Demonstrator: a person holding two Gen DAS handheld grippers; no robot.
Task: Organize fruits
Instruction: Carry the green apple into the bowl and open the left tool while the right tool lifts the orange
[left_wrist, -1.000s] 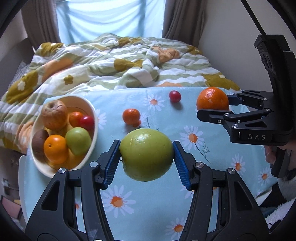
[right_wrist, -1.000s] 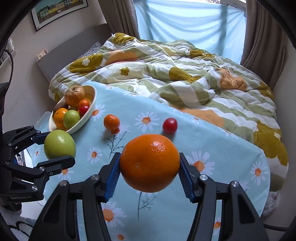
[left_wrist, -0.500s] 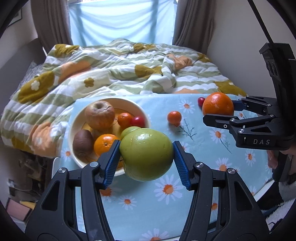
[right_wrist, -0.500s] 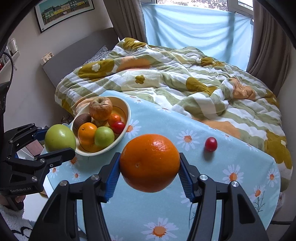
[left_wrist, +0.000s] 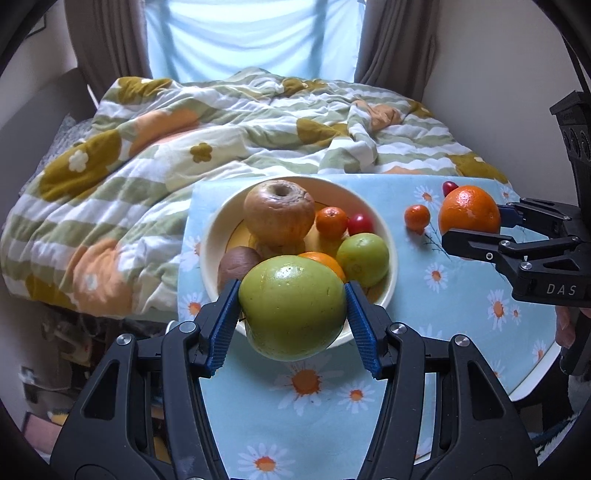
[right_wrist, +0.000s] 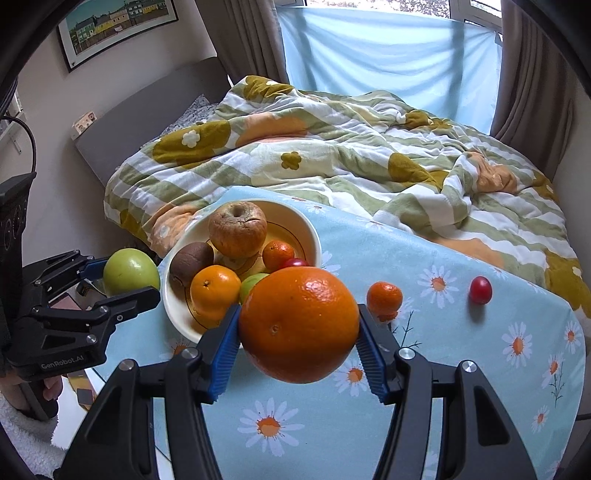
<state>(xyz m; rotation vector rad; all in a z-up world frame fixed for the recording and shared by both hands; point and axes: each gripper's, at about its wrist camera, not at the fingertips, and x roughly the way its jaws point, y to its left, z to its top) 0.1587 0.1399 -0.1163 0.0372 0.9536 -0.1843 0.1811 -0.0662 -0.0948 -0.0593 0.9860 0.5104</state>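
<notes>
My left gripper (left_wrist: 293, 308) is shut on a big green apple (left_wrist: 291, 306) and holds it above the near rim of the cream fruit bowl (left_wrist: 210, 240); the apple also shows in the right wrist view (right_wrist: 130, 272). My right gripper (right_wrist: 298, 325) is shut on a large orange (right_wrist: 298, 323), held in the air right of the bowl (right_wrist: 310, 229); the orange also shows in the left wrist view (left_wrist: 468, 210). The bowl holds a wrinkled brown apple (left_wrist: 279, 212), a kiwi (left_wrist: 238, 264), a green apple (left_wrist: 364, 256), oranges and a red fruit. A small mandarin (right_wrist: 384, 298) and a red cherry tomato (right_wrist: 480, 290) lie on the cloth.
The table wears a light blue daisy cloth (right_wrist: 461, 350). A bed with a striped flower quilt (right_wrist: 351, 155) lies right behind it. The table's left edge (left_wrist: 184, 258) runs just beside the bowl. Curtains and a window are at the back.
Both grippers have swung left with their fruit. The bowl has come to the middle of the left wrist view, under the green apple. The right gripper's orange has neared the bowl.
</notes>
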